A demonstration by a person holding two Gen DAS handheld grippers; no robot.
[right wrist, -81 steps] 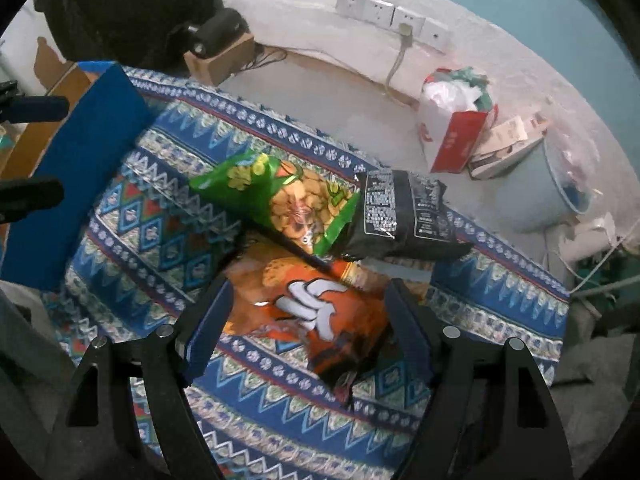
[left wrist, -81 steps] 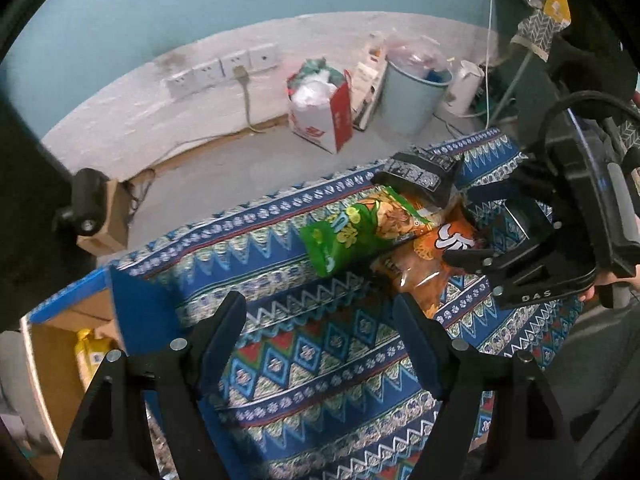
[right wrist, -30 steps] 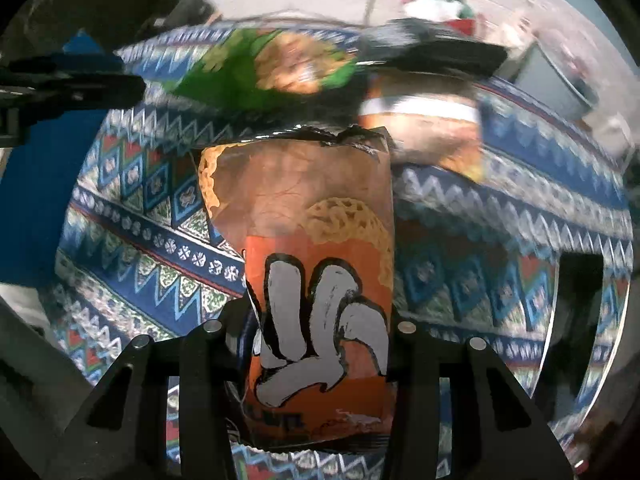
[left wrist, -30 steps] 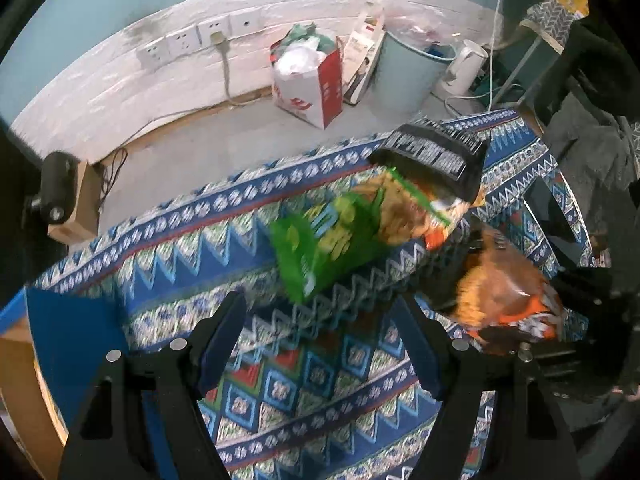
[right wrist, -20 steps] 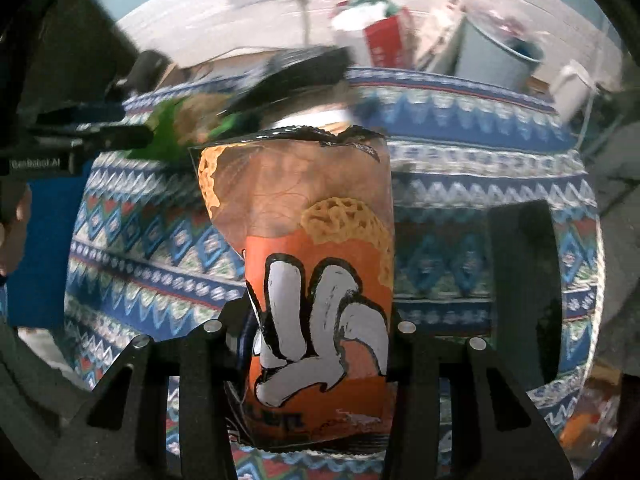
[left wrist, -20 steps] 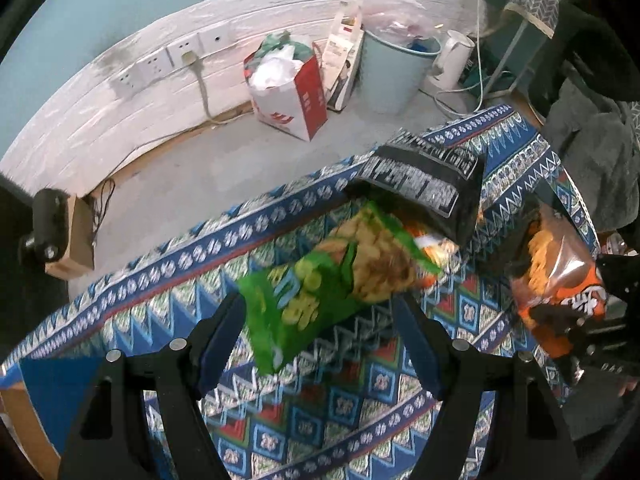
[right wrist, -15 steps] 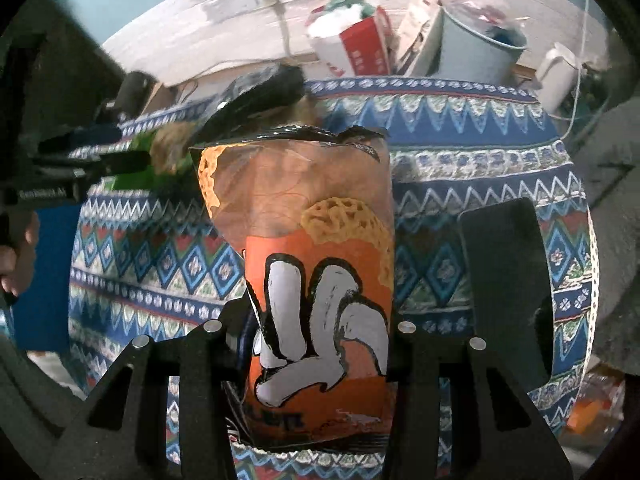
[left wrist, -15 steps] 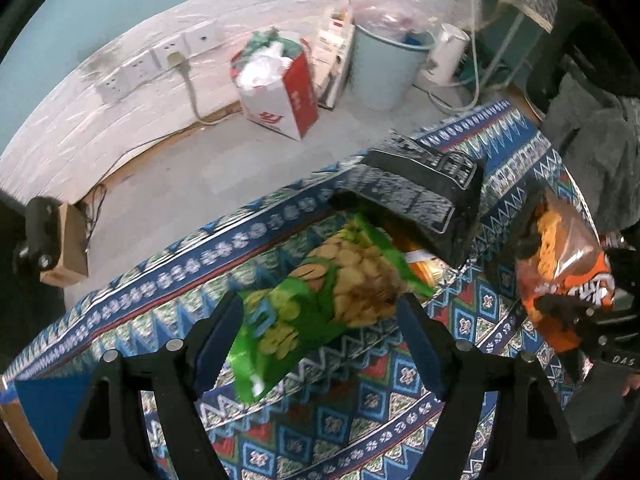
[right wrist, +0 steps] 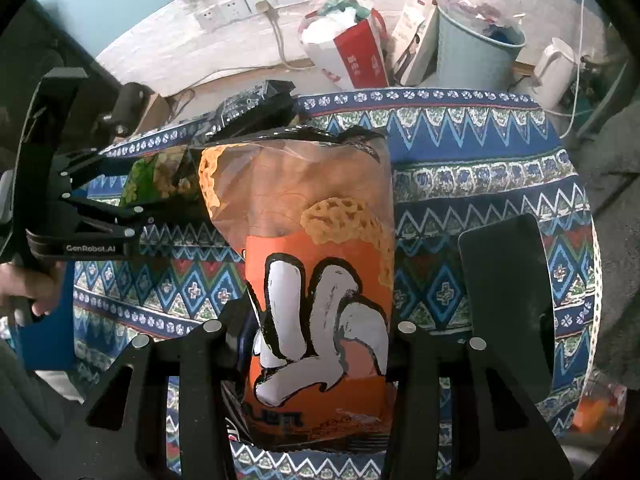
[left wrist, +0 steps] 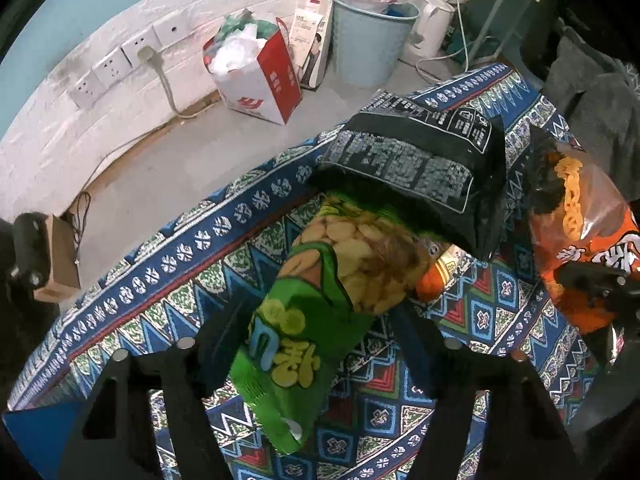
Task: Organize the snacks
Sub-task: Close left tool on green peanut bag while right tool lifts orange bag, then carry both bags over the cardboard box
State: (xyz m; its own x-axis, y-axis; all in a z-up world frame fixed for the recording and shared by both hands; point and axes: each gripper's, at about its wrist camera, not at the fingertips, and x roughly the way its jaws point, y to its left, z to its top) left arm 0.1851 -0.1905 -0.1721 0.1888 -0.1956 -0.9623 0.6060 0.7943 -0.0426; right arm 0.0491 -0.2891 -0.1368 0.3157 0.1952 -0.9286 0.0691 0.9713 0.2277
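Snacks lie in a small heap near the far edge of the table, which is covered by a blue patterned cloth [left wrist: 472, 364]: a green chip bag [left wrist: 316, 320], a black snack bag [left wrist: 416, 168] overlapping its far end, and a bit of an orange packet [left wrist: 434, 280] peeking out under both. The left gripper [left wrist: 316, 332] points steeply down over the green chip bag, a finger on either side of its near half, and its jaws are closing; the pads do not yet seem to press the foil. The bag's long axis runs away from this gripper toward the far edge, roughly along the line the fingers point, so the jaws would pinch it across its width. The right gripper [right wrist: 316, 332] stands narrow, clamped on an orange puffed-snack bag [right wrist: 316, 264] held upright above the cloth, off to the heap's right. In my judgement the left hand is the nearer one and the free one, so the green bag falls to it.
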